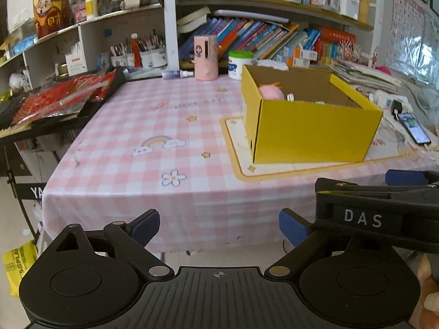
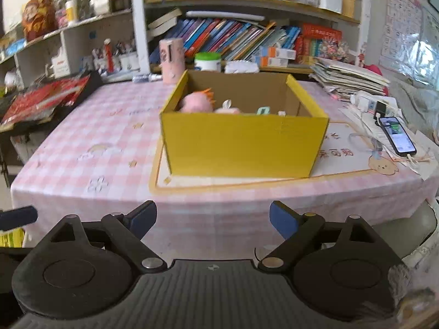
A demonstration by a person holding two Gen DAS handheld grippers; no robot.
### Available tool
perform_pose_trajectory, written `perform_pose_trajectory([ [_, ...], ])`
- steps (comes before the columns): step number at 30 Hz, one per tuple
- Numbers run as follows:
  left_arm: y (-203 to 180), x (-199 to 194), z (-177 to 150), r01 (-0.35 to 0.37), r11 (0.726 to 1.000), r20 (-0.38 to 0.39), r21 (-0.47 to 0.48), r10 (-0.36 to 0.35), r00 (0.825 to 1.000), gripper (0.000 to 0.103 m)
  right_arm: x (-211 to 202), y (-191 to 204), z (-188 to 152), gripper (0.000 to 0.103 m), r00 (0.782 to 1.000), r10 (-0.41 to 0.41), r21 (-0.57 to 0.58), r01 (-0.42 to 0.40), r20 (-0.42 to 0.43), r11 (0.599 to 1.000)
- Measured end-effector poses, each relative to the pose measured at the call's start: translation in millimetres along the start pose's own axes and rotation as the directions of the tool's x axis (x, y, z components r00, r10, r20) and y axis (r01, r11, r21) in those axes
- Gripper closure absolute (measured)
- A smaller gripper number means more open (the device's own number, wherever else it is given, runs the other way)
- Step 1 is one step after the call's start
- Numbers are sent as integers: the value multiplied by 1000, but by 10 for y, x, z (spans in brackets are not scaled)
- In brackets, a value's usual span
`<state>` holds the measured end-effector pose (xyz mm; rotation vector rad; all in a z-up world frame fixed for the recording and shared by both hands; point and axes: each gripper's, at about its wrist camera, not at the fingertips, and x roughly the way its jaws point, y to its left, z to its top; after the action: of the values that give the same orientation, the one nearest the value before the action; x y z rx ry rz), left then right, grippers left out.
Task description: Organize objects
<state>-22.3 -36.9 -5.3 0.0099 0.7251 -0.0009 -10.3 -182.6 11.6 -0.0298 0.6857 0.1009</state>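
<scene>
Bookshelves crowded with books and pen cups back a bench (image 2: 82,126) under a pink-checked cloth. One yellow cardboard box (image 2: 244,145) stands open-topped on one cream placemat (image 2: 343,161), right of bench centre.

Count inside the box, right wrist view: one pink plush toy (image 2: 196,102) at the far left, one smaller pink item (image 2: 227,109) beside it, one teal piece (image 2: 262,110) and one small white piece (image 2: 281,113) along the near wall; mostly hidden by that wall.

One pink cylinder (image 1: 205,57), one green-lidded white jar (image 1: 240,64) and one small bottle lying flat (image 1: 175,74) sit along the far edge. One phone (image 2: 397,135) lies at the right edge.

Left tongs (image 1: 219,227): jaws wide, nothing between them. Right tongs (image 2: 212,220): jaws wide, nothing between them. Both hang off the near bench edge, well apart from the box, which lies beyond and above them; far right of the left tongs, straight ahead of the right tongs.

Bare cloth fills the left half and the near strip of the bench. A black tray of red packets (image 1: 55,101) borders the left edge.
</scene>
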Motion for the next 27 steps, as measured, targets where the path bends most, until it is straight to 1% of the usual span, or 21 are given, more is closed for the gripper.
perform_pose_trajectory([
  [2,8,0,-7,-1,1000,-3,-5,1,1000,7,-4,30,-20,13,1000,-4,-8,4,-2,1000],
  [7,13,-33,-14,-21,1000,9,-5,21,1000,6,-14,24,-30,9,1000,-9,13,9,3,1000],
  [8,17,-33,-17,-25,1000,7,-5,25,1000,4,-13,27,-38,8,1000,-12,16,12,4,1000],
  [14,14,-10,-24,-40,999,-14,-10,40,999,4,-39,24,-42,0,999,-31,29,30,25,999],
  [19,-15,-24,-37,-50,999,-16,2,51,999,4,-30,43,-68,0,998,-51,20,51,24,999],
  [27,-14,-38,-53,-46,999,-30,4,46,998,4,-42,69,-88,0,999,-51,23,50,18,998],
])
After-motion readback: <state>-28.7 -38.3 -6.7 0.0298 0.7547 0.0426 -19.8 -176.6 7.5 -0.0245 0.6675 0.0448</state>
